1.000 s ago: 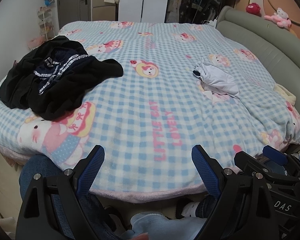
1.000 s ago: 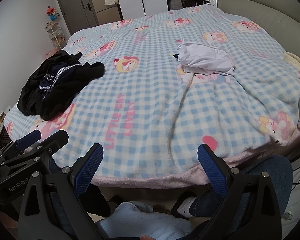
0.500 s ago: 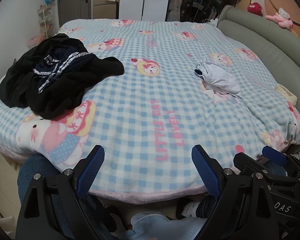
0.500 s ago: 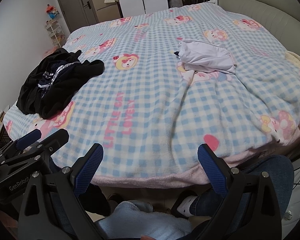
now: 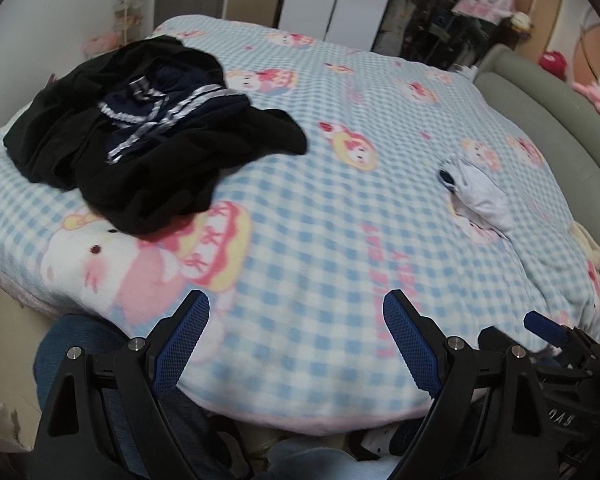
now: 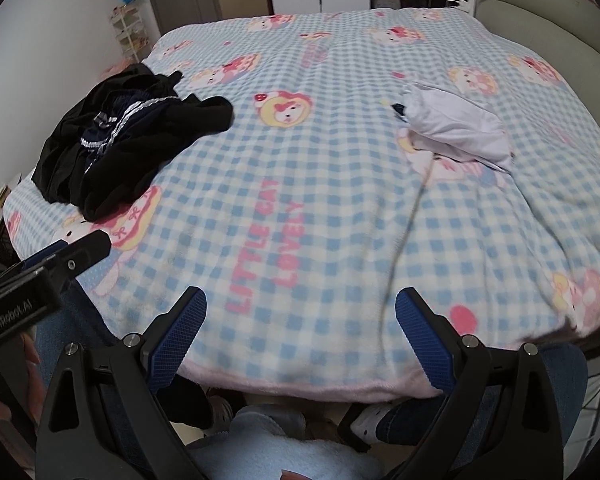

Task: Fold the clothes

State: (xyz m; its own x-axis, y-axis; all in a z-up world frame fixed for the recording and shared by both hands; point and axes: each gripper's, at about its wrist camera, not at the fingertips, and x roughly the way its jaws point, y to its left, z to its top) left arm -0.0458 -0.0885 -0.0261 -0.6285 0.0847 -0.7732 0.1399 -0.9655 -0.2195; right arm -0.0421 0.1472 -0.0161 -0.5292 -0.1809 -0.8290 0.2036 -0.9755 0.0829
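Observation:
A heap of black and navy clothes with white stripes (image 5: 140, 140) lies on the left of the bed; it also shows in the right wrist view (image 6: 128, 140). A folded white garment (image 5: 480, 192) lies on the right of the bed, and shows in the right wrist view too (image 6: 456, 128). My left gripper (image 5: 296, 340) is open and empty above the bed's near edge. My right gripper (image 6: 300, 336) is open and empty beside it, also over the near edge. Both are well short of the clothes.
The bed carries a blue checked blanket (image 6: 300, 184) with cartoon prints. A grey padded headboard (image 5: 560, 128) runs along the right. A wardrobe (image 5: 332, 0), a door and a shelf stand beyond the bed. The person's legs are below the grippers.
Both grippers have moved forward and left over the bed's edge. The black heap now looks nearer and larger in the left wrist view. Both grippers stay open.

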